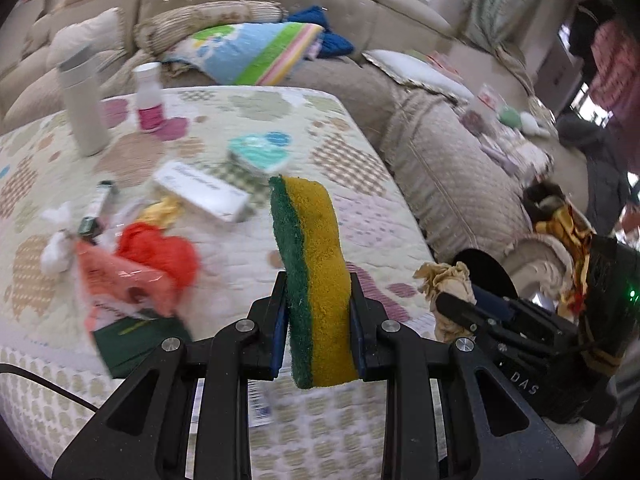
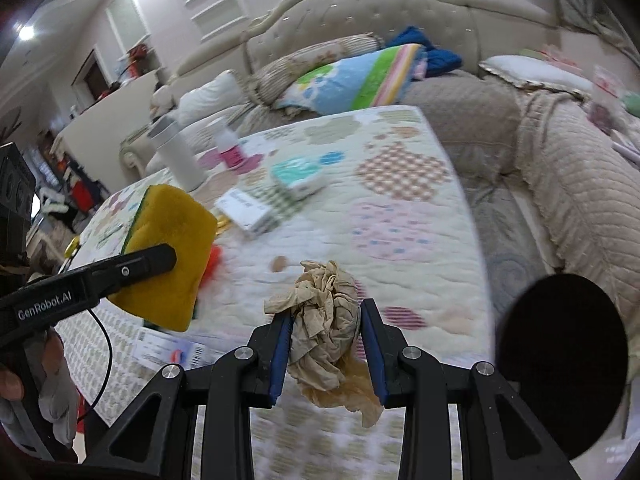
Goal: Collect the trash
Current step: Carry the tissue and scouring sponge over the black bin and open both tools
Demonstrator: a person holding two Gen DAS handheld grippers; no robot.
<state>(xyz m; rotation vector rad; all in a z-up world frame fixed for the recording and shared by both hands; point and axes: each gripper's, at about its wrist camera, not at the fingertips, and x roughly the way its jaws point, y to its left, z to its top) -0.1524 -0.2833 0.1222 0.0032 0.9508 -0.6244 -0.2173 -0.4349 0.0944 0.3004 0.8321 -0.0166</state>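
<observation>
Rectangular foam sponge point(image 1: 316, 280), yellow with green scouring face; crumpled tan paper wad point(image 2: 326, 320); pastel patchwork-printed quilted table cover point(image 1: 360, 208); red crumpled plastic bag point(image 1: 160, 256).

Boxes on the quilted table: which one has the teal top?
The box farther back, toward the sofa: its top is teal and white. The other box, nearer the grippers, is longer, flat and plain white with small print.

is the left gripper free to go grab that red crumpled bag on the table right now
Probably not: the left gripper is already clamped on the sponge, so nothing else fits, though the red bag lies uncovered.
</observation>
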